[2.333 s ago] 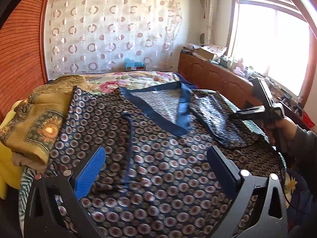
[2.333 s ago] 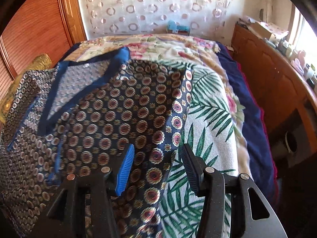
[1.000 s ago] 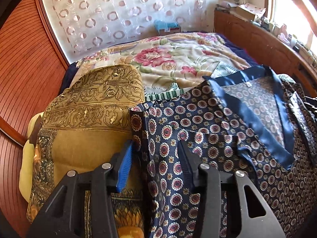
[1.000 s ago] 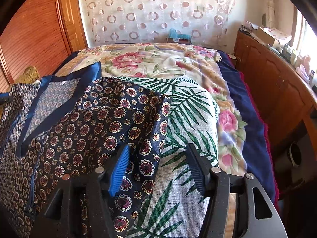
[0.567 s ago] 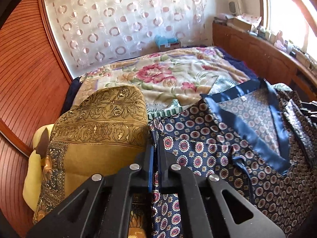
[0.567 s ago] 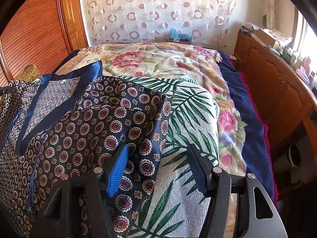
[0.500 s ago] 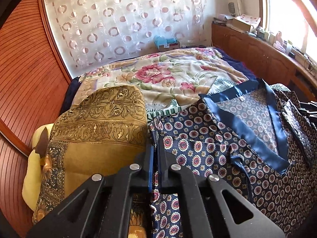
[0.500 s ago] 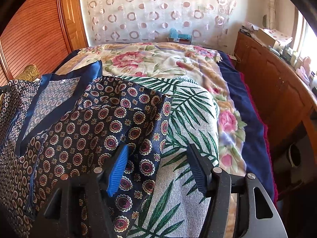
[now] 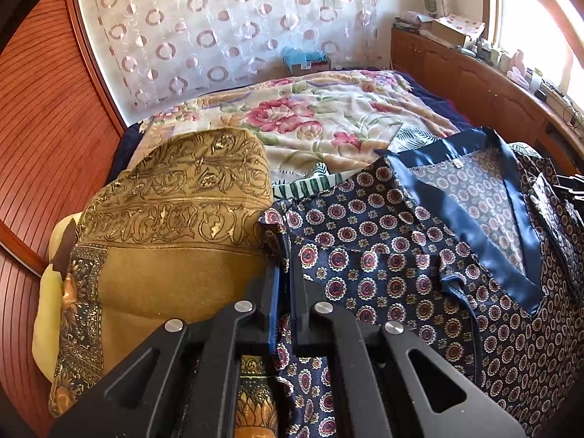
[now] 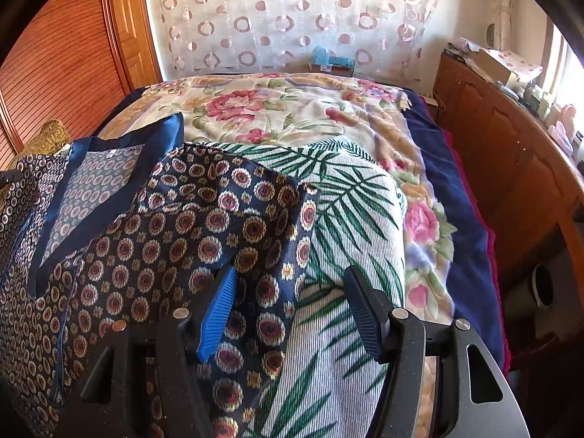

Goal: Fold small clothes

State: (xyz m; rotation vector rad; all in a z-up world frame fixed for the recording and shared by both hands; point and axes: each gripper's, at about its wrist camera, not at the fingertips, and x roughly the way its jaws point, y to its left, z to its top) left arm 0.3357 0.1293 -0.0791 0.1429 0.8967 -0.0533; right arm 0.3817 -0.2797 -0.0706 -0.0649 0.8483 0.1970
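One patterned garment (image 9: pixel 419 266), navy with round medallions and a plain blue satin collar band, lies spread on the bed (image 9: pixel 328 116); its near part runs out of both views, and its right side is cut off in the left wrist view. The left gripper (image 9: pixel 283 255) has its fingers (image 9: pixel 274 292) pressed together on the garment's left edge, beside a gold brocade cushion (image 9: pixel 164 226), and the pinched cloth is mostly hidden between the pads. A yellow pillow (image 9: pixel 45 292) peeks out from under that cushion, mostly covered. The right gripper (image 10: pixel 288 292) has its fingers (image 10: pixel 219 306) apart and closing, straddling the garment's right edge where it meets a palm-leaf cloth (image 10: pixel 350 219); the pads do not press the fabric. Under both lies one floral blanket (image 10: pixel 277 109), with a dark blue cover (image 10: pixel 463 197) showing along its right side. On the wooden cabinet (image 10: pixel 503 135) at right sit two cardboard boxes (image 10: pixel 496 62) and small bottles too blurred to count; what the boxes hold cannot be seen. A blue object (image 10: pixel 330 56) at the far end of the bed, against the circle-patterned curtain (image 10: pixel 292 11), is hard to identify.
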